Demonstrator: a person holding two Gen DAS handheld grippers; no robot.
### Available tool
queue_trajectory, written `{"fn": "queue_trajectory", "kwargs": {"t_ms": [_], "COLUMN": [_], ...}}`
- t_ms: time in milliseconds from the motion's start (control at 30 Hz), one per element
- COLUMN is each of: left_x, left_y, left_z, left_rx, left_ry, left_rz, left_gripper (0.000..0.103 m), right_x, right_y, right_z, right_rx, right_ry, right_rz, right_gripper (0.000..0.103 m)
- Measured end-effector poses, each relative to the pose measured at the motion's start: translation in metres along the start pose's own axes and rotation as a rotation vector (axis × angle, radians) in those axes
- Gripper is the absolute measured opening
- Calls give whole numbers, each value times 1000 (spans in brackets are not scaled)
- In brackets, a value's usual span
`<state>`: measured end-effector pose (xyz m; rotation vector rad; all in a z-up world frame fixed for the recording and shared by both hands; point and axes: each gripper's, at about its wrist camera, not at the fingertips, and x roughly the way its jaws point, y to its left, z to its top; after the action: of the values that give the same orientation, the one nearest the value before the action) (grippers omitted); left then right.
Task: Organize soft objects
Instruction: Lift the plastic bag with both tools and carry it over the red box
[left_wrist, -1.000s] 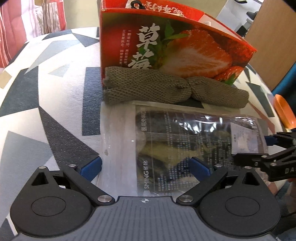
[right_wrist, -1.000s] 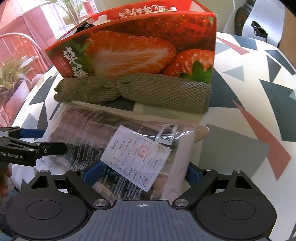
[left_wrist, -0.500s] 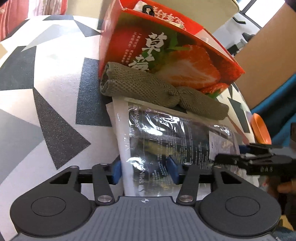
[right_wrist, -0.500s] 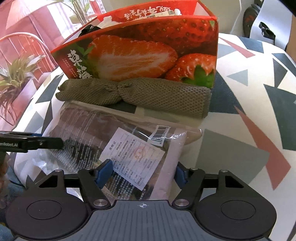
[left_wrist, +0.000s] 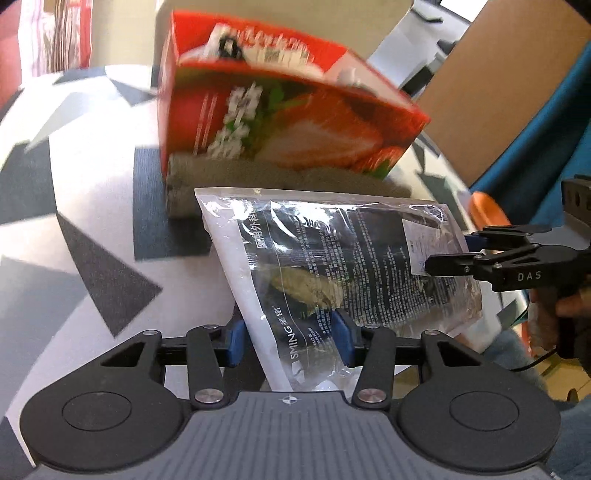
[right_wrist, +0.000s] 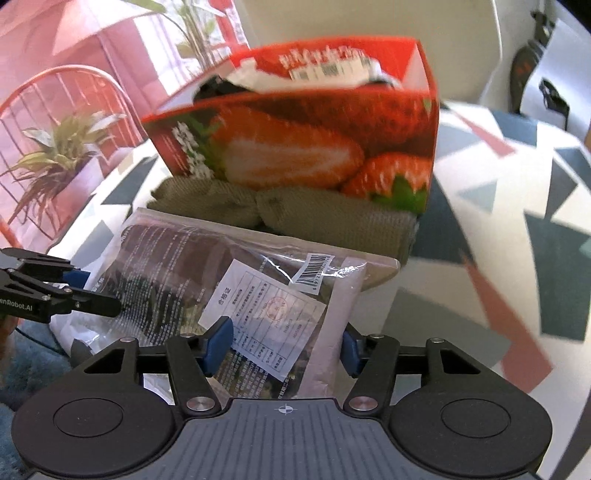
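My left tongs (left_wrist: 288, 341) are clenched on the near left end of the clear plastic packet with dark printed contents and a white label (left_wrist: 343, 266), its blue pads (left_wrist: 341, 341) pressing either side of the strip marked with grey lettering. My right tongs (right_wrist: 282, 341) are clamped on the packet's other end, one blue pad (right_wrist: 218, 341) lying over the white label (right_wrist: 264, 317) and the other against the pale edge of the plastic. The packet hangs between the two tongs, raised off the desk covered in a white cloth with grey and red triangles (right_wrist: 498, 236), its long axis running crosswise from one pair of tongs to the other and its far edge tipped up and away from me. In the left wrist view the right tongs (left_wrist: 448, 254) reach in from the right and bite the labelled end; in the right wrist view the left tongs (right_wrist: 92, 291) come in from the left. Just beyond the packet's far edge lies a rolled olive-green knitted cloth (right_wrist: 295, 210), its length parallel to the packet. Directly behind it, touching the roll, stands an open red cardboard box printed with strawberries (left_wrist: 295, 122), with white packaged goods showing above its rim; the box is blurred in both views.
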<state>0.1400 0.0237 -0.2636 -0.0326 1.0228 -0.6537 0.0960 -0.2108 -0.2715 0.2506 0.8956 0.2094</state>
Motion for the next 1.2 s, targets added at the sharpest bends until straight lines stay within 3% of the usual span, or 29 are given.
{"fn": "queue_trajectory", "kwargs": {"t_ms": [333, 600, 867, 1200], "left_x": [-44, -46, -28, 17], "left_y": [-24, -33, -23, -4], "left_z": [41, 95, 142, 206], "left_rx": [41, 60, 30, 38], "left_ry": [-191, -276, -309, -291], "left_rz": [20, 67, 163, 296], "left_gripper": [51, 51, 51, 51], "right_x": [-64, -85, -60, 16], "right_y": [8, 0, -17, -26], "right_z": [48, 100, 149, 206], "right_rx": [-104, -171, -134, -111], "right_ry": [-184, -281, -360, -358], "right_rz": [-5, -42, -82, -168], "right_gripper": [56, 56, 55, 52]}}
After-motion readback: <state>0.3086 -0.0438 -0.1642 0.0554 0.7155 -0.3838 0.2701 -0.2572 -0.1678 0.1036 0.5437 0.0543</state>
